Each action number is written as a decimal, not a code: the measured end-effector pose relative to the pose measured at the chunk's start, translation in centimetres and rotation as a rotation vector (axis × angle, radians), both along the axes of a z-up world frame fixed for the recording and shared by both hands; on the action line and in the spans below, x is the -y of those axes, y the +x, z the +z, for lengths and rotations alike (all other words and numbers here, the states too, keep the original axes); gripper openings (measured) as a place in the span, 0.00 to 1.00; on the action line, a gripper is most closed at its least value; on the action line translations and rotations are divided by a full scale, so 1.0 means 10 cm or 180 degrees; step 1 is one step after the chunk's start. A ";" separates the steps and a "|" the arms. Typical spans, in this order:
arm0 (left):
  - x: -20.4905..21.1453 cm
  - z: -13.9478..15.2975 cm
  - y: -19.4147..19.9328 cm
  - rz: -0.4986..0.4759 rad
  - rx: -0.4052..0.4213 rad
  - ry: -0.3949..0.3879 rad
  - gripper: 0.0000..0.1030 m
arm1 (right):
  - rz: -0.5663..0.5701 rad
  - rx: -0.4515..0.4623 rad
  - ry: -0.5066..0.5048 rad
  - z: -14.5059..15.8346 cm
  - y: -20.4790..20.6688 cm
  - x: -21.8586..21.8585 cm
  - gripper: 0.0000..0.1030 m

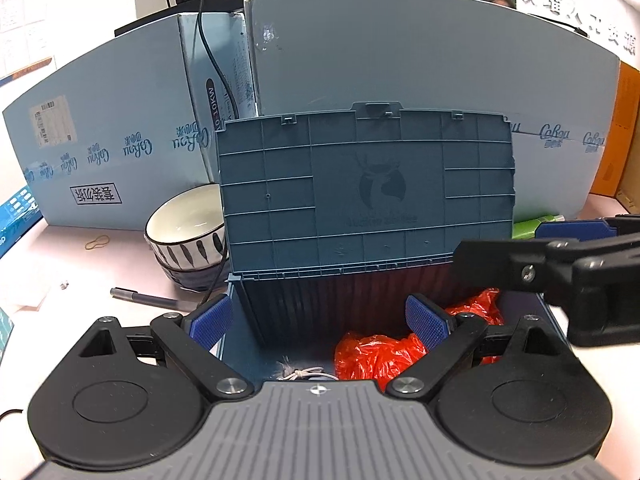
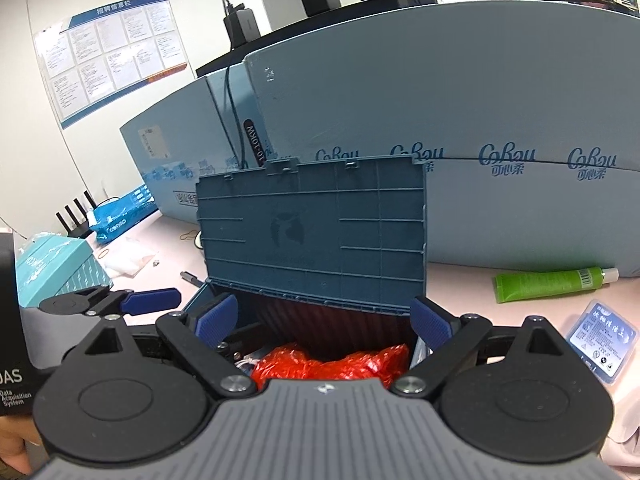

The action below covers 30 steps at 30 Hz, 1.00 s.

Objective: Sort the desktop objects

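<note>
box lid: matt ribbed plastic
bag: glossy crinkled red plastic
bowl: glazed, shiny ceramic

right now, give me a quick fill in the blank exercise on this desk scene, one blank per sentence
1. The lid of the blue storage box stands ____.
2. The crumpled plastic bag inside the box is ____ in colour.
3. The left gripper and the right gripper both have their jaws ____.
4. The tube lying on the desk is ____.

Missing words: open; red; open; green
</note>
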<state>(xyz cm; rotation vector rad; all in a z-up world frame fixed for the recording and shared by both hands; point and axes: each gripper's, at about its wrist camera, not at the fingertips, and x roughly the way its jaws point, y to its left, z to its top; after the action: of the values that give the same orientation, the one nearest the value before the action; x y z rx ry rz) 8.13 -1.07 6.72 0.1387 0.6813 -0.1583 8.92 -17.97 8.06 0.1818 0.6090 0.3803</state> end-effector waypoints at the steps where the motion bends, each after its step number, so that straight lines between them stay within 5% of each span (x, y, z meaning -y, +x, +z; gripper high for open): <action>1: 0.00 0.00 0.01 0.0003 -0.0004 -0.0005 0.90 | -0.0014 0.0009 0.0012 0.00 0.01 0.01 0.92; 24: -0.11 -0.09 0.28 0.0212 0.0067 -0.0318 0.90 | -0.0169 0.0326 0.0288 -0.22 0.25 0.25 0.93; 30: -0.14 -0.08 0.33 0.0279 0.0120 -0.0430 0.90 | -0.0118 0.0457 0.0386 -0.25 0.30 0.27 1.00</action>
<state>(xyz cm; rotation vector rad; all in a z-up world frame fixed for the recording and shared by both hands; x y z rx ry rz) 11.46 0.32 5.94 -0.0176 0.6358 -0.1168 11.89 -20.70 5.53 0.2789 0.4409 0.3912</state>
